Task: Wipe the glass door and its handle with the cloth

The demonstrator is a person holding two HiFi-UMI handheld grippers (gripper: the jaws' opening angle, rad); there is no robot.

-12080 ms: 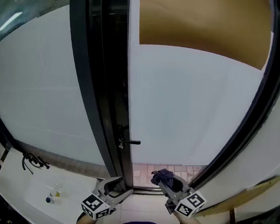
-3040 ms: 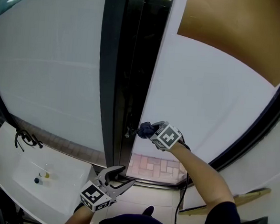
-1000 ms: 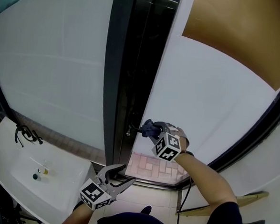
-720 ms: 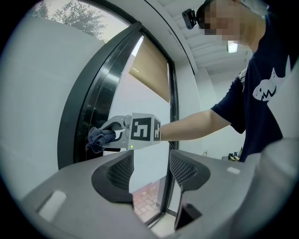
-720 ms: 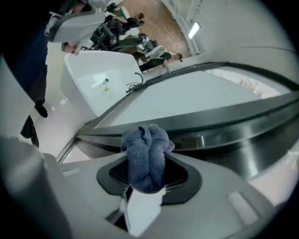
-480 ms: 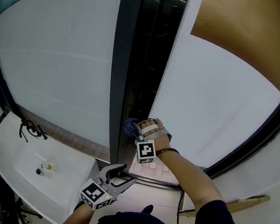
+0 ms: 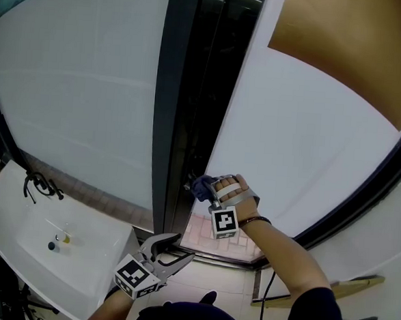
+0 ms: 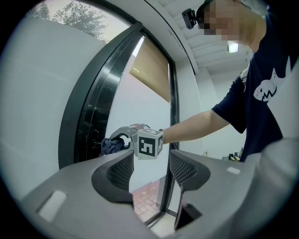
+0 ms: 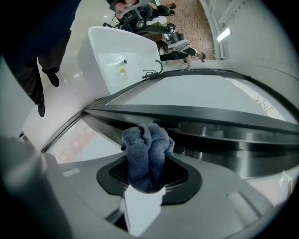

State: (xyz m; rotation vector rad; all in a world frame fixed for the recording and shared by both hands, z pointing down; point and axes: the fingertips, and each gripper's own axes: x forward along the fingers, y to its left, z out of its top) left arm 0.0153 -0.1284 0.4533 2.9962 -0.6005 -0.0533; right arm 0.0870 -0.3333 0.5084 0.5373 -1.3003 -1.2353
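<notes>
The cloth (image 9: pixel 147 155) is dark blue and fluffy, bunched up into a ball. The fingers of the right gripper (image 7: pixel 204 188) squeeze it tight. It sits against the black frame (image 7: pixel 188 87) at the edge of the glass door (image 7: pixel 297 149), low down where the handle is. The cloth hides most of the handle. The glass is milky white, with a brown panel (image 7: pixel 338 49) up at the top.

I count one cloth and two grippers, with one marker cube on each. The left gripper (image 7: pixel 178 249) hangs low, well apart from the door. Its fingers are apart and nothing is between them.

One white sink (image 7: pixel 19 208) stands off to the left. Two tiny things lie in it, one yellow (image 7: pixel 65 238) and one blue (image 7: pixel 51 245).

The right gripper view shows the cloth up close, with soft folds poking out past the fingers. In the head view it is only a small dark lump. The left gripper view shows the person's dark blue shirt (image 8: pixel 252 98) with a white picture on it, while the head view shows mostly the bare arm reaching to the door.
</notes>
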